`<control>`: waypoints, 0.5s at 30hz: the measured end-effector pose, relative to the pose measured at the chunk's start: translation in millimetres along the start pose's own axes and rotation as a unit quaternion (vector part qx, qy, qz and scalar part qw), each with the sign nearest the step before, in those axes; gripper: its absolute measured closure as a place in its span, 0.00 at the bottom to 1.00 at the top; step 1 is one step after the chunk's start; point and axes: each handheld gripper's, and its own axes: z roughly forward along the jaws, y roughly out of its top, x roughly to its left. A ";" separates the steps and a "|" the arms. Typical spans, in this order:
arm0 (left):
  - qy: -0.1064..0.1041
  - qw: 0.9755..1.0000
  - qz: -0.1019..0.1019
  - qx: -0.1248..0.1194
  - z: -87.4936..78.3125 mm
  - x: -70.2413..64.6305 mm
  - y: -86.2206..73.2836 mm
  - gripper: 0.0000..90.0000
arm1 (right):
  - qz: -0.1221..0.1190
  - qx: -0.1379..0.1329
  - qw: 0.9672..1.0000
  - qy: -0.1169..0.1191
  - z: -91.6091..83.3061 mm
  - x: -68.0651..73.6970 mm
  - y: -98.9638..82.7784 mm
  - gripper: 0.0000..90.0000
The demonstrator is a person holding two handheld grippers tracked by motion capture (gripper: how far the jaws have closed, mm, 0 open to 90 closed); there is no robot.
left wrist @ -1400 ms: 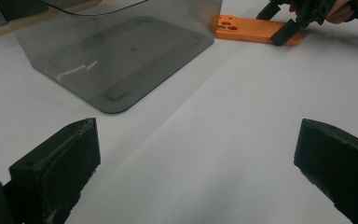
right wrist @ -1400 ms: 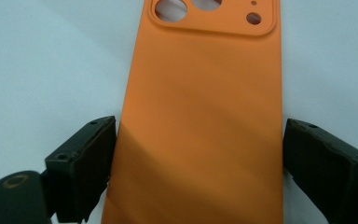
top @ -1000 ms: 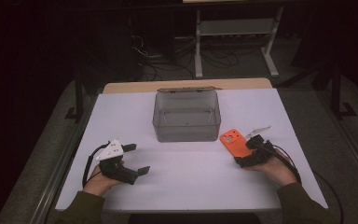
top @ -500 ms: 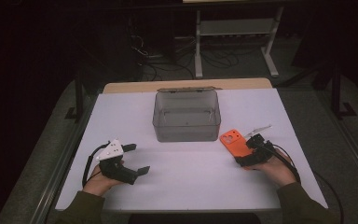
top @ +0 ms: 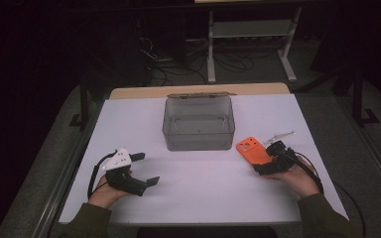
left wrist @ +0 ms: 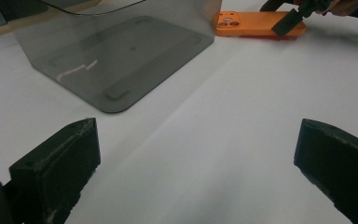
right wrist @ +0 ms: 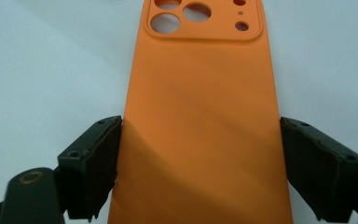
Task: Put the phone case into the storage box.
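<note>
Right gripper view: right tongs (right wrist: pixel 200 168) clamp the orange phone case (right wrist: pixel 200 116) across its width.
Its long axis runs straight ahead, seemingly flat on the desk (top: pixel 203 183); left tongs (top: pixel 144 168) gape empty, well apart.

Light fell only on the white surface (top: pixel 203 183); the room behind stayed nearly black. Both gripper views were soft and grainy, with a diagonal shadow between the right jaws.
</note>
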 end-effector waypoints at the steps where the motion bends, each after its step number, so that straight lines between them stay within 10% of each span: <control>1: 0.000 1.000 0.000 0.000 0.0 0.0 0.0 0.00 | 0.000 0.001 1.000 0.000 -1.2 -0.4 0.1 0.17; 15: 0.000 1.000 -0.001 0.000 0.0 0.2 0.0 0.00 | -0.003 -0.023 1.000 0.001 -17.3 -2.3 0.6 0.17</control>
